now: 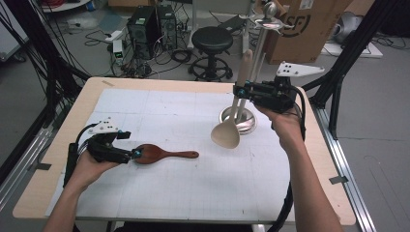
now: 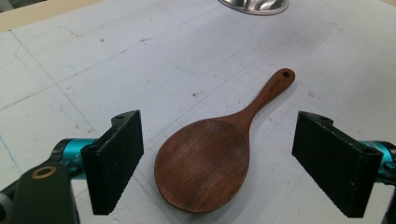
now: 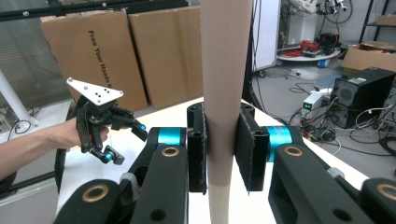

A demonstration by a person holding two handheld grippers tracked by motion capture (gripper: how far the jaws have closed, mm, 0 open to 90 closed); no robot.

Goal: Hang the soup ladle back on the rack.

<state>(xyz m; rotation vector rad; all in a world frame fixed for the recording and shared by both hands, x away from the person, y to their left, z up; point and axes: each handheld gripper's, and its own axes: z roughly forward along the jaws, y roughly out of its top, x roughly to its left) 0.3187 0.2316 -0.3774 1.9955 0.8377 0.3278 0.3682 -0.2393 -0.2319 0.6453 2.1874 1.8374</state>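
While the pale spoon (image 1: 227, 128) hangs in the air over the right half of the table, its handle is pinched between the pads of the right gripper (image 1: 240, 91), whose jaws have closed down to the handle's width. The handle runs up and slightly away through the grip; the bowl hangs low, just in front of the round steel base of the utensil stand (image 1: 238, 121), seemingly clear of the mat. Its long axis is steeply tilted, close to upright, handle end topmost.

The step in hand looks like hanging this spoon on the stand's upper arms (image 1: 269, 21). Done well, that would mean keeping the grip firm, lifting until the handle end meets an arm, and steering clear of the stand's pole, which passes close behind.

The brown wooden spoon (image 2: 205, 161) lies flat on the white mat (image 1: 159, 111), left of centre. Its bowl points toward the left gripper (image 1: 128, 154), its handle away toward the stand, so its long axis runs roughly across the table. The left gripper's jaws stand wide on either side of the bowl, gripping nothing. A clean pickup would want the pads lowered and centred before closing.
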